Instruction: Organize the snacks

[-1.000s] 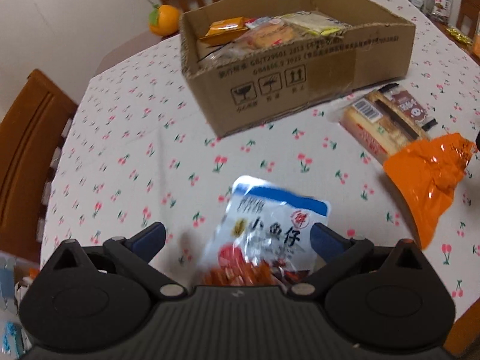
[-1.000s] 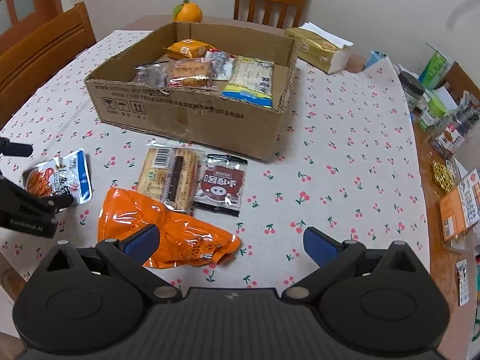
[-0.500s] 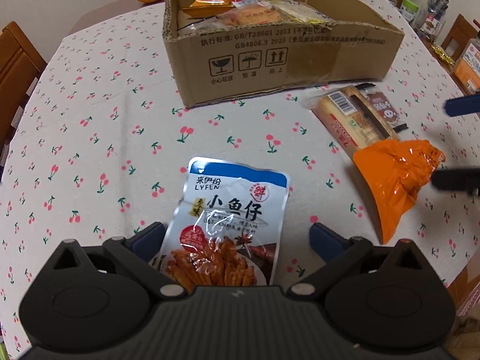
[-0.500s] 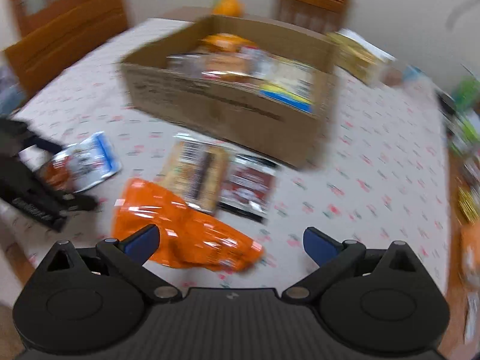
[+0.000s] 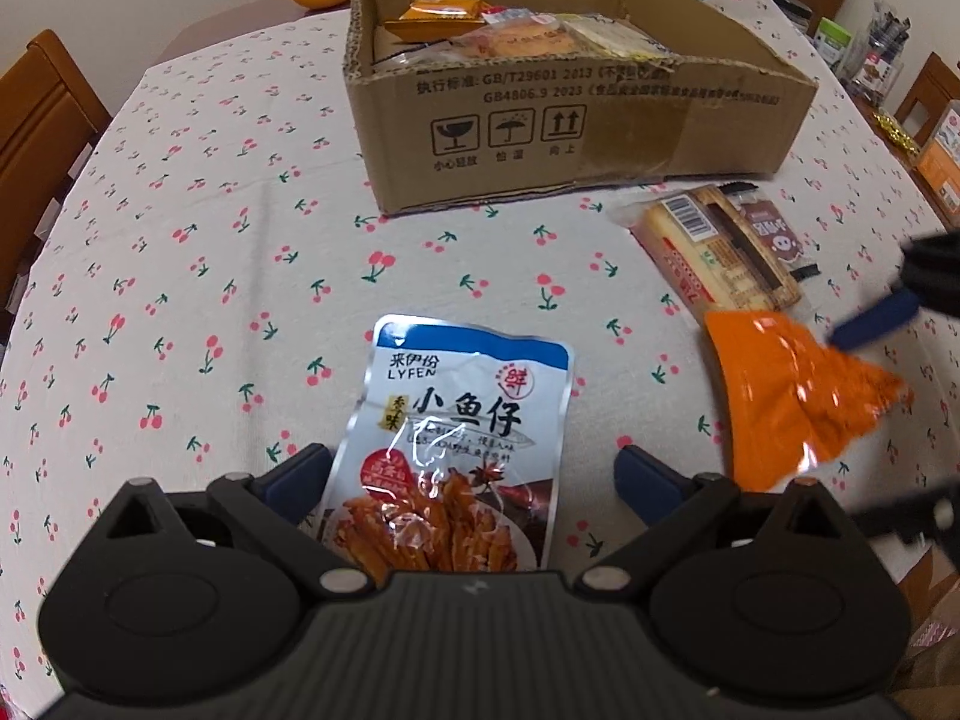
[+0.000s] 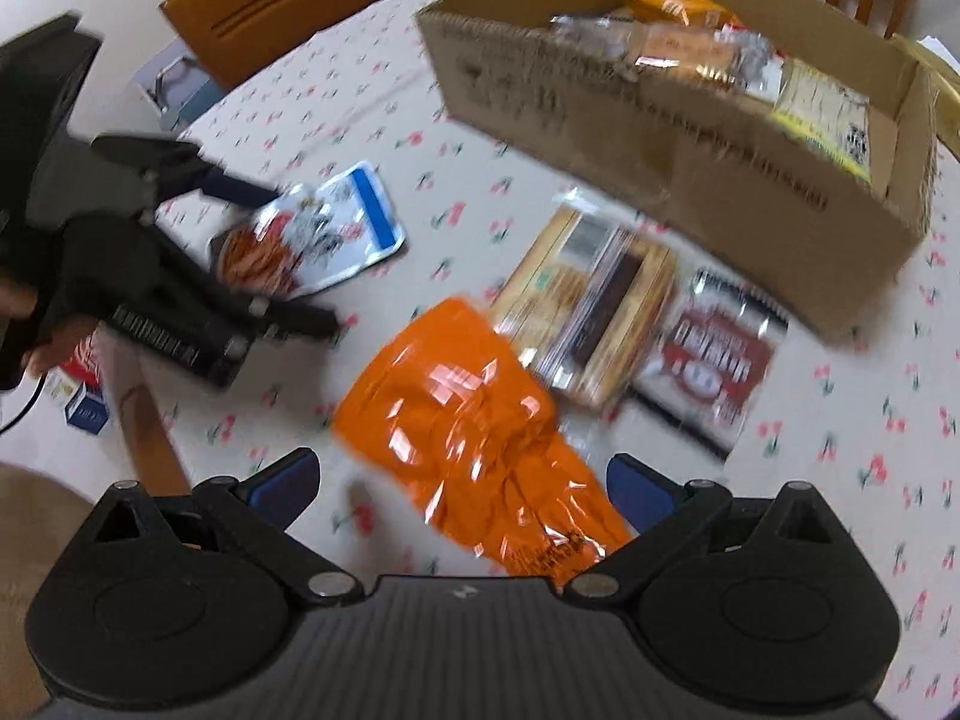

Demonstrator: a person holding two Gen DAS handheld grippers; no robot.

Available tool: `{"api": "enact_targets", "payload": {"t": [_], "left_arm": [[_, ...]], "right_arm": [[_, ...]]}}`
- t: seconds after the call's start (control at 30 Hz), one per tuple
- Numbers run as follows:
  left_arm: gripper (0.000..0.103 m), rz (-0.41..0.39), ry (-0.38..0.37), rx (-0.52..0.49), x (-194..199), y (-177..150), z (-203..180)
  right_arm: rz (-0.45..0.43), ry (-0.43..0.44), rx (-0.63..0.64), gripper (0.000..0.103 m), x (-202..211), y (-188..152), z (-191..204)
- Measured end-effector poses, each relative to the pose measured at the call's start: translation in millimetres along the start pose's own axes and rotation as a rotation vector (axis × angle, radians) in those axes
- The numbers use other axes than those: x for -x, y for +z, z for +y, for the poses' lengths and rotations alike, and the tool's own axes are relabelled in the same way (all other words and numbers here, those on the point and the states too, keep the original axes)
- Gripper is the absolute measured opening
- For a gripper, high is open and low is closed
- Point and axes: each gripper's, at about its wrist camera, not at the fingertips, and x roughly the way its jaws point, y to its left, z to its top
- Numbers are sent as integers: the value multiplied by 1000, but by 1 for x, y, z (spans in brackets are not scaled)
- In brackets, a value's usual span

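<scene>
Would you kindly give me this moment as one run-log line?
left gripper: open, straddling fish snack pouch | right gripper: open, over orange packet | cardboard box: partly filled

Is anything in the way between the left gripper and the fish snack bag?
No. The left gripper is open with the fish snack bag lying flat on the tablecloth right between its fingers.

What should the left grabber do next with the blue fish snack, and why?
Probably close the left gripper on the blue fish snack packet. The packet already lies flat between its open fingers, still outside the cardboard box where other snacks sit.
</scene>
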Motion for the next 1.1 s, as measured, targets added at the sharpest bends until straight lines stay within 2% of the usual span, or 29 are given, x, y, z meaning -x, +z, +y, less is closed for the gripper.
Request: {"api": "enact_targets", "payload": {"t": [0.1,0.17,0.3,0.43,0.5,0.63,0.7,0.77,0.87,1.0,1.1], "left_arm": [[100,-3,0,-2,1,-1,-1],[100,-1,-5,-10,1,-1,-1],[98,5,-21,-37,2,-2,-3],[99,-1,-14,-25,1,0,-2],[99,-6,-7,-12,1,0,-3],[96,-15,-1,-5,2,-1,-2],[92,-17,1,-2,3,0,-2],[90,-17,5,6,4,0,-2],[86,-20,13,20,4,1,-5],[87,-18,30,45,3,2,-6],[87,-9,42,69,3,4,-7]], "right_arm": [[24,-34,24,103,0,-9,14],[14,-86,58,103,-1,-12,24],[-9,-182,184,103,-6,-17,35],[-10,-160,232,100,-6,-15,28],[-14,-134,224,95,-7,-12,25],[-40,-141,241,83,-5,-11,30],[-45,-144,239,78,-5,-11,33],[-53,-153,217,68,-2,-11,33],[-52,-164,129,63,0,-7,28],[-51,-175,9,58,2,-2,24],[-56,-174,22,58,2,-3,27]]}}
